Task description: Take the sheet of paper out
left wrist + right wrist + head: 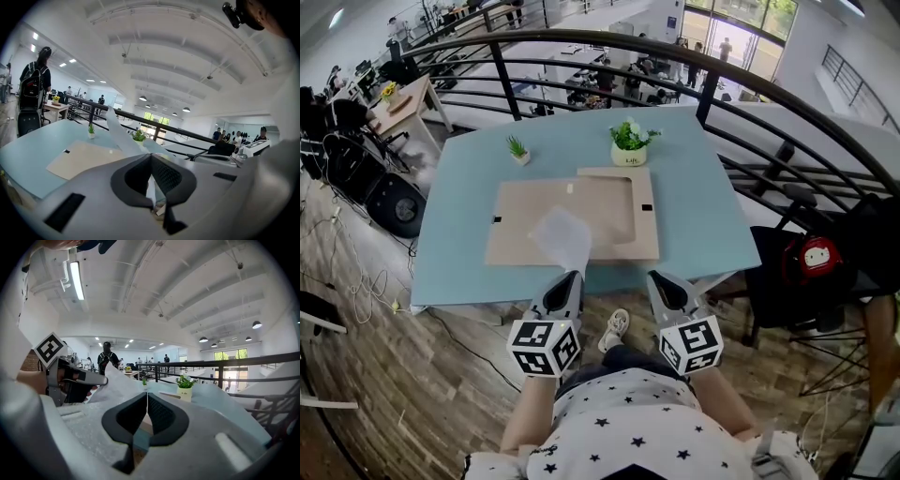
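Note:
A white sheet of paper rises from the tan frame board lying on the light blue table. My left gripper is shut on the sheet's near edge, at the table's front edge. In the left gripper view the paper stands up out of the closed left gripper. A loose tan backing panel lies askew on the board. My right gripper hovers beside the left one, shut with nothing between its fingers. The right gripper view shows the right gripper, the paper and the left gripper.
A white pot with a green plant and a smaller plant stand at the table's far side. A black railing curves behind the table. A chair with a red bag is to the right. Wooden floor lies below.

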### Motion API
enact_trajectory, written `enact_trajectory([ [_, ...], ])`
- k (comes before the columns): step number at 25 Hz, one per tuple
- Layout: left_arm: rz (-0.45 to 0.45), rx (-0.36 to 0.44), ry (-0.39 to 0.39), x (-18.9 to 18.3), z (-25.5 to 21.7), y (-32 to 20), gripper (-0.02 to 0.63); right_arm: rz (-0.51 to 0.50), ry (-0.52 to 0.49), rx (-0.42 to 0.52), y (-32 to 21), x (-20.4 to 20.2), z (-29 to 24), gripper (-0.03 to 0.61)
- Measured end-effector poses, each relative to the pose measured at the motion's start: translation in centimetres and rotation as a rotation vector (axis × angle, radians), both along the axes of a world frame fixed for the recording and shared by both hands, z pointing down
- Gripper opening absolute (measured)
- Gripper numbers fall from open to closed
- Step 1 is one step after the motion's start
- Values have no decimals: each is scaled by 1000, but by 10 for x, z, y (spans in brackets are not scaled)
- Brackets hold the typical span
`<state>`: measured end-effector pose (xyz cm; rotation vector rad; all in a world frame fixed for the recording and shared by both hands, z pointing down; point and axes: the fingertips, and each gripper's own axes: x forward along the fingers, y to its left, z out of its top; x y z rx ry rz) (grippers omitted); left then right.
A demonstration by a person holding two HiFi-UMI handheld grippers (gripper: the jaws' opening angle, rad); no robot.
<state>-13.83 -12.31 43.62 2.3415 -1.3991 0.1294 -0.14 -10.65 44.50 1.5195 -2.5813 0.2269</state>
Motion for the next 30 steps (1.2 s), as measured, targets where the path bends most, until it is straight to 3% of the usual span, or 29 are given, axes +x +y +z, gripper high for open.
enact_trajectory([
  [30, 23, -7, 12, 4, 2, -3, 2, 3, 48, -6, -3, 0, 8, 6],
])
